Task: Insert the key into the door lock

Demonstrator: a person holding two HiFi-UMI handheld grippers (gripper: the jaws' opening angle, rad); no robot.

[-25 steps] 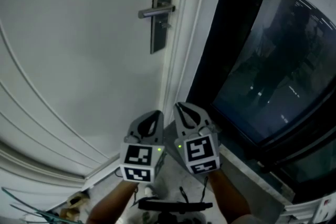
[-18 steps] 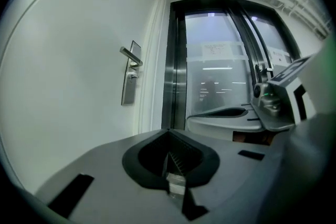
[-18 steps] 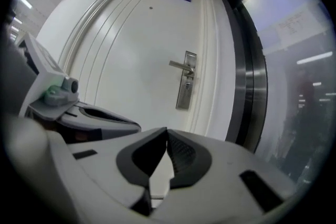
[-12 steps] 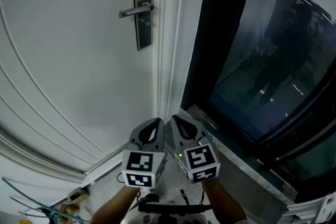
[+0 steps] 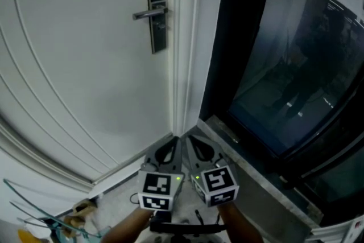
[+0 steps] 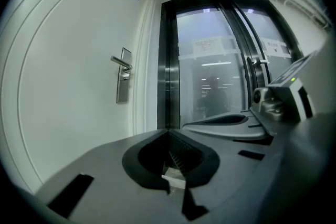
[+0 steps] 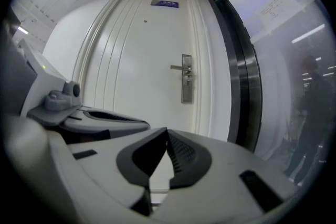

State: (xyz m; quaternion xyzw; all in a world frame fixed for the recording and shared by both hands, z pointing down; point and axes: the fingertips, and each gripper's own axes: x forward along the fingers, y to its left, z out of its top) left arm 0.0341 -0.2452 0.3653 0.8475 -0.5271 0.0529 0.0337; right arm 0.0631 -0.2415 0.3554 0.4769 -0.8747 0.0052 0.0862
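White door (image 5: 85, 65), lever handle (image 5: 149, 12) well ahead — L gripper (image 5: 174, 142) & R gripper (image 5: 191, 140) fingers closed, empty.

I see the door lock (image 5: 157, 14) at the white door's (image 5: 85, 65) right edge, just beside the frame (image 5: 185, 37). Tall dark upright plate w/ a silver lever handle (image 5: 149, 12) pointing left, approx level. Small metal bit (image 5: 161, 24) just under the lever, too small to ID.

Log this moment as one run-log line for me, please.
left tool: shut | right tool: shut | key: not seen | door handle: ahead, untouched
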